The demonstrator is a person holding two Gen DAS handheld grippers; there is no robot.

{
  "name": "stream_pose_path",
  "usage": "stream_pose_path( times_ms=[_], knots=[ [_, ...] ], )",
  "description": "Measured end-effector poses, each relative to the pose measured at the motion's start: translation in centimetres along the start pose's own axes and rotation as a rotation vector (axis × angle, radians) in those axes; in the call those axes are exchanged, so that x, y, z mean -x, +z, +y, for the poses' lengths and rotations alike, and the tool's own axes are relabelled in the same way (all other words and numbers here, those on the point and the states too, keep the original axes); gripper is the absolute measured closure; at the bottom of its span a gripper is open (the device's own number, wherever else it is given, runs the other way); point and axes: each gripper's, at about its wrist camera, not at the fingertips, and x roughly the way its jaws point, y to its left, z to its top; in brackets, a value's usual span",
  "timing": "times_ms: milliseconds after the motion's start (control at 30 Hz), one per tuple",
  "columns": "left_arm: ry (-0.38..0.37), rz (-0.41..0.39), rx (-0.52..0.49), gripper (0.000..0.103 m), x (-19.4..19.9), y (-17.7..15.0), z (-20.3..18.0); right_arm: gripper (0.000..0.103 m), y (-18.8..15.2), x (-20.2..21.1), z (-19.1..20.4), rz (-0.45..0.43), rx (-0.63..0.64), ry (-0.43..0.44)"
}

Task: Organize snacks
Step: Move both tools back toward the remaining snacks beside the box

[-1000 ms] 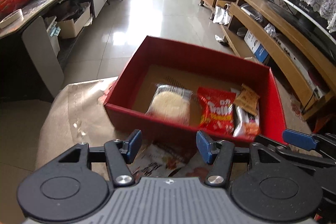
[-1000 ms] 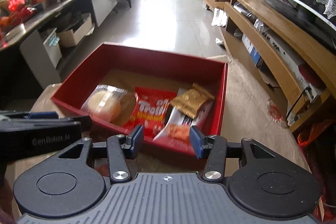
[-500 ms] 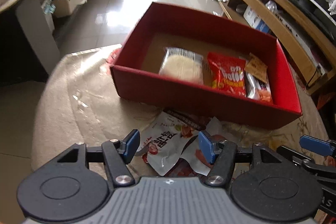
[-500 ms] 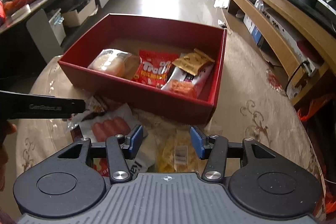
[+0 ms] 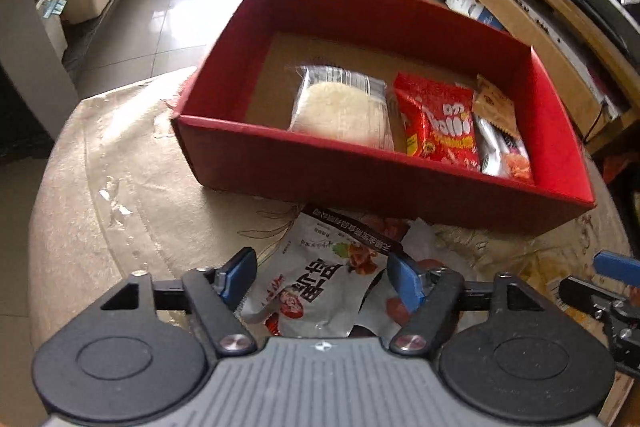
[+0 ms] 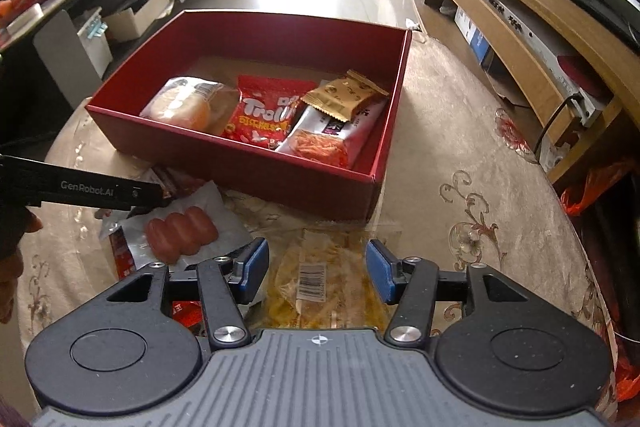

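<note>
- The red box sits on the round table with four snacks already laid side by side along its near wall: a bun in clear wrap, a red Trolli bag, a silver-and-orange packet and a gold sachet resting on top of that packet. I judge this row keeps the far half of the box free for more.
- The loose snacks lie on the table just in front of the box, within short reach.
- My right gripper points down over the clear yellow packet; its jaws are opening, straddling the packet, pads not pressing it.
- My left gripper points down over the white printed pouch; its jaws are opening either side of it, nothing held.
- The sausage pack lies between the two targets, untouched.
</note>
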Motion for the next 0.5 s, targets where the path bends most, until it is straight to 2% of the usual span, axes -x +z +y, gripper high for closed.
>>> stream_pose_path(
  times_ms=[67,233,300,367,500],
  knots=[
    [-0.004,0.016,-0.001,0.025,-0.7,0.0,0.0,0.041,0.0,-0.2,-0.2,0.008,0.000,-0.003],
    [0.007,0.013,-0.006,0.025,-0.8,-0.1,-0.4,0.040,0.0,-0.9,-1.1,0.033,-0.019,-0.008],
    [0.025,0.010,-0.021,0.030,-0.8,-0.2,-0.8,0.039,0.0,-1.1,-1.5,0.042,-0.029,-0.014],
    [0.030,0.013,-0.022,0.046,-0.6,-0.4,-1.2,0.036,0.1,-1.3,-1.8,0.050,-0.034,-0.018],
    [0.037,0.018,-0.018,0.049,-0.1,-0.7,-1.5,0.031,0.1,-1.6,-1.9,0.064,-0.039,-0.017]
  ],
)
